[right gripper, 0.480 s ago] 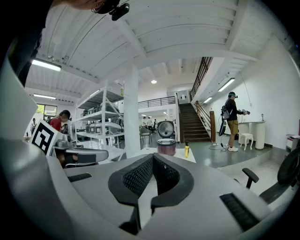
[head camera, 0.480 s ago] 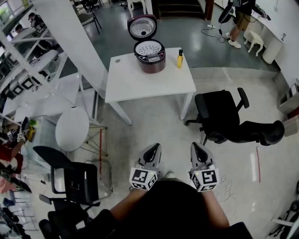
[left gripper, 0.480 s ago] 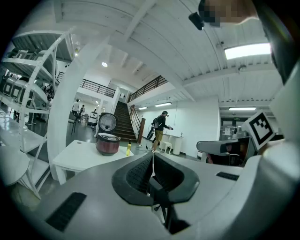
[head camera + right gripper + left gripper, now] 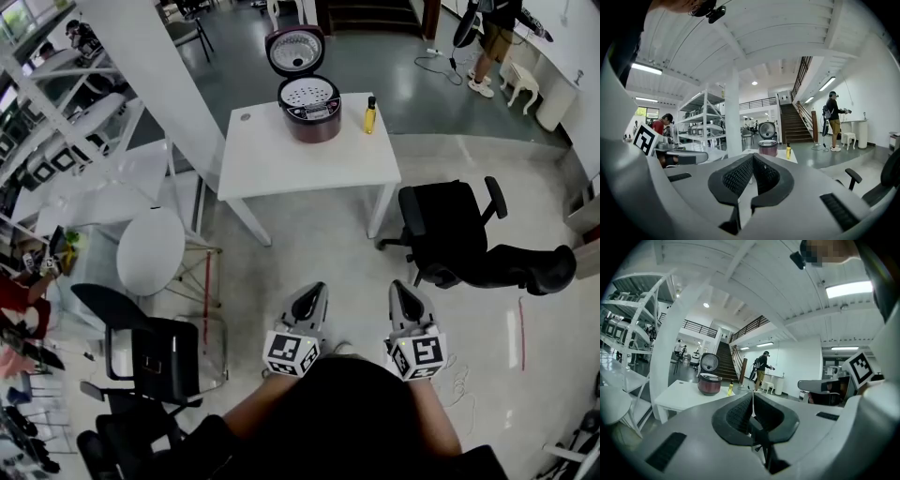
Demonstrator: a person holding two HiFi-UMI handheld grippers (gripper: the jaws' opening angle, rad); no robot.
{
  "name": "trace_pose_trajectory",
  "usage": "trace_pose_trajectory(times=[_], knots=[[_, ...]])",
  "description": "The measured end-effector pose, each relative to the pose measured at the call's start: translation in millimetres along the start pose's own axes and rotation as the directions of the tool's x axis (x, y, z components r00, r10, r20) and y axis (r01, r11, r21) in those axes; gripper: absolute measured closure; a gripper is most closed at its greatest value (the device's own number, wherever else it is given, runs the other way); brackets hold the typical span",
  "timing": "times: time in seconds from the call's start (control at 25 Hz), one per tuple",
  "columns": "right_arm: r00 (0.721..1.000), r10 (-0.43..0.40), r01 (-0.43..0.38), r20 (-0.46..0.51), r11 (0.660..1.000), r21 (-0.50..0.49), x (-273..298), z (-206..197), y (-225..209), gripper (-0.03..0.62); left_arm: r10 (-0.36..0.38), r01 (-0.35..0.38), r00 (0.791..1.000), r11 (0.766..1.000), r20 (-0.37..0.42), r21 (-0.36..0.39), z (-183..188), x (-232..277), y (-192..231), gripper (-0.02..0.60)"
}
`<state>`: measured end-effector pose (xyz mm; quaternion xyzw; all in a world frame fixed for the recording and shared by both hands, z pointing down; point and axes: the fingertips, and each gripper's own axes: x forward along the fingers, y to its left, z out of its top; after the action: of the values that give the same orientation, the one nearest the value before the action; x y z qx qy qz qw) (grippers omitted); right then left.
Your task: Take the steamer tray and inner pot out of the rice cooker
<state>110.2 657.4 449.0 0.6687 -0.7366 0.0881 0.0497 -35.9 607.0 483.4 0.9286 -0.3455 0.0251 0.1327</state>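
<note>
The white table [image 4: 309, 159] stands on the shiny floor, well apart from the person and straight ahead. A black office chair [image 4: 450, 230] stands near the right front corner of the table. On the far part of the table stands the rice cooker [image 4: 310, 108], dark red, with its round lid [image 4: 293, 50] raised upright behind it. The steamer tray [image 4: 307, 92], white and full of small holes, lies in the open mouth of the cooker. The inner pot is under it and cannot be seen.

The left gripper [image 4: 314, 292] and the right gripper [image 4: 398, 289] are side by side close to the person's body, both pointing towards the table. The jaws of each one are pressed together with nothing between them.

A small yellow bottle [image 4: 370, 114] stands upright just beside the cooker, on its right.
</note>
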Motion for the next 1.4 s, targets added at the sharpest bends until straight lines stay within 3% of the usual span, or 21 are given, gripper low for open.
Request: trace_pose_trajectory(times=[0.24, 0.4, 0.52, 0.56, 0.6, 0.64, 0.92, 1.4], knots=[[1.000, -0.004, 0.004, 0.030, 1.000, 0.010, 2.5, 6.4, 1.0, 0.600, 0.014, -0.014, 1.000, 1.000, 0.019, 0.004, 6.7, -0.1, 5.9, 0.571], [0.998, -0.034, 0.031, 0.055, 0.998, 0.049, 0.2, 11.7, -9.1, 0.600, 0.066, -0.067, 0.998, 0.997, 0.020, 0.027, 7.5, -4.3, 14.8, 0.571], [0.998, -0.020, 0.016, 0.067, 0.999, 0.051, 1.2, 12.7, -12.9, 0.598, 0.035, -0.035, 0.999, 0.999, 0.022, 0.002, 4.9, -1.6, 17.3, 0.569], [0.998, -0.013, 0.009, 0.068, 0.999, 0.053, 2.6, 12.3, -13.8, 0.521, 0.008, -0.008, 1.000, 1.000, 0.022, -0.012, 3.8, 1.1, 16.4, 0.544], [0.998, -0.007, 0.003, 0.068, 0.998, 0.055, 4.4, 11.9, -14.7, 0.441, -0.020, 0.020, 1.000, 0.999, 0.020, -0.025, 2.7, 4.2, 15.2, 0.419], [0.998, 0.000, -0.004, 0.066, 0.998, 0.056, 6.4, 11.5, -15.3, 0.402, -0.042, 0.042, 0.999, 0.998, 0.015, -0.037, 1.5, 6.8, 14.5, 0.323], [0.999, 0.051, -0.051, 0.013, 0.999, -0.008, 12.5, 8.3, -19.1, 0.376, -0.013, 0.013, 1.000, 0.999, 0.002, -0.033, -3.5, 11.3, 18.6, 0.314], [0.995, 0.092, -0.090, -0.030, 0.994, 0.057, 41.1, -18.0, -18.6, 0.376, 0.108, -0.109, 0.994, 0.993, -0.035, -0.037, -7.6, 4.4, 61.8, 0.308]])
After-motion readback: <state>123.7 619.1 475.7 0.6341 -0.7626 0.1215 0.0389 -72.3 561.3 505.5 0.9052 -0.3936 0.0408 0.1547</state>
